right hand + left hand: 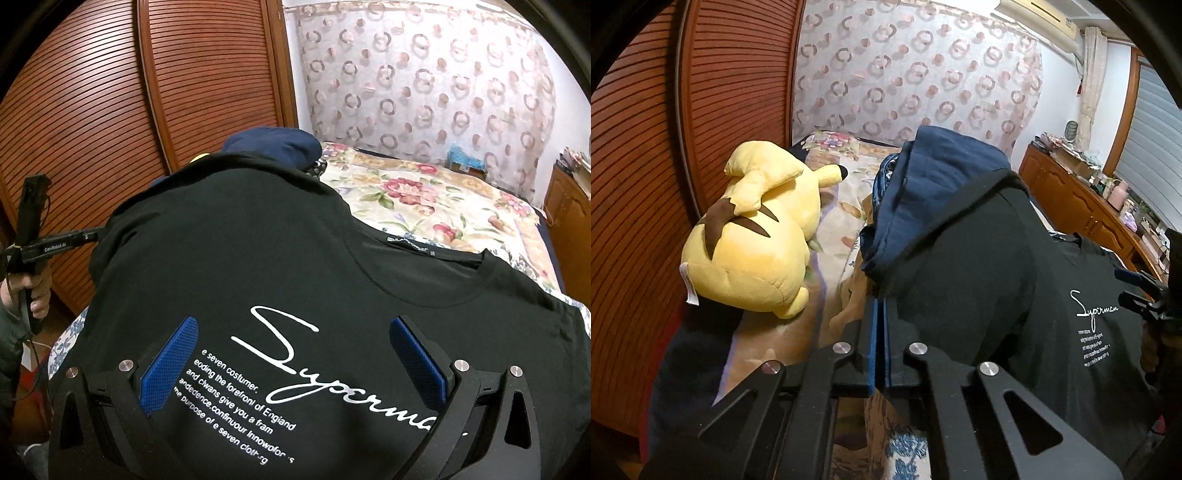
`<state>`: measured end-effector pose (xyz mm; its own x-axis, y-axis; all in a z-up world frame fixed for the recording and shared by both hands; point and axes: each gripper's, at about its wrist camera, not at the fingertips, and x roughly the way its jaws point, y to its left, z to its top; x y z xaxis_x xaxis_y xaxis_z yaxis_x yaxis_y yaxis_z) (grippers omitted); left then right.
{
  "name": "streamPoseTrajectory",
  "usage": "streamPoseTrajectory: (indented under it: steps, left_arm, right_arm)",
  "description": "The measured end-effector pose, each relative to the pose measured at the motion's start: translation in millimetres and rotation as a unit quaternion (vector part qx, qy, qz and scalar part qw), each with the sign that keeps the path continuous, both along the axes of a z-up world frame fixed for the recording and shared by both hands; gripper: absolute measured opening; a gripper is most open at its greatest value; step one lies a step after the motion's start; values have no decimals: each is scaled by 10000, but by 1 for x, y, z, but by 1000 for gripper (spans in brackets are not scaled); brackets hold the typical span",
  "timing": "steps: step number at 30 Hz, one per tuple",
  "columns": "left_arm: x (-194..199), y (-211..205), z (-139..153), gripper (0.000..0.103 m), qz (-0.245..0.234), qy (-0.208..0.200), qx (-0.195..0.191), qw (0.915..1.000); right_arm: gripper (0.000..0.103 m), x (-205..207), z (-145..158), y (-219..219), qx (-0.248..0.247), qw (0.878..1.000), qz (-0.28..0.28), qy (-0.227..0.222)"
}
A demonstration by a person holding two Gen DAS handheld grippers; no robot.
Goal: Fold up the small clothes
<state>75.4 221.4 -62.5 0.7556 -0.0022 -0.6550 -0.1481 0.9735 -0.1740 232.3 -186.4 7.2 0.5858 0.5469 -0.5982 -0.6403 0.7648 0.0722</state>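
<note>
Jaws spread over black "Superman" T-shirt.

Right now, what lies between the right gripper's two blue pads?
In the right wrist view, the black T-shirt with its white script print lies under the right gripper, filling the gap between its open blue pads.

The left gripper points downward, its two blue pads pressed flat together. The right gripper also tilts downward, its blue pads spread wide apart. A hand grips the left gripper's handle.
</note>
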Motion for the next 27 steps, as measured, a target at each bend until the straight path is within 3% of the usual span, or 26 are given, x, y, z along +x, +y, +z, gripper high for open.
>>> streamPoseTrajectory:
  steps: [5,11,19,24,27]
  left_arm:
    - [-12,-12,23,3,-112,-214,90,9997]
    - [-5,-44,72,3,-616,-641,172,9959]
    - [68,-122,119,3,-1738,-687,259,9820]
    - [106,-160,127,3,-2076,-453,287,9767]
    - [116,-169,126,22,-2124,-432,457,9751]
  right_arm:
    - [103,-3,1,-5,119,9999,-64,-37]
    - [103,-12,3,-8,214,9994,-201,-164]
    - [103,-26,4,-19,306,9977,-512,-316]
    - [103,-32,7,-25,366,9961,-714,-380]
    - [103,-35,5,-26,389,9953,-798,-375]
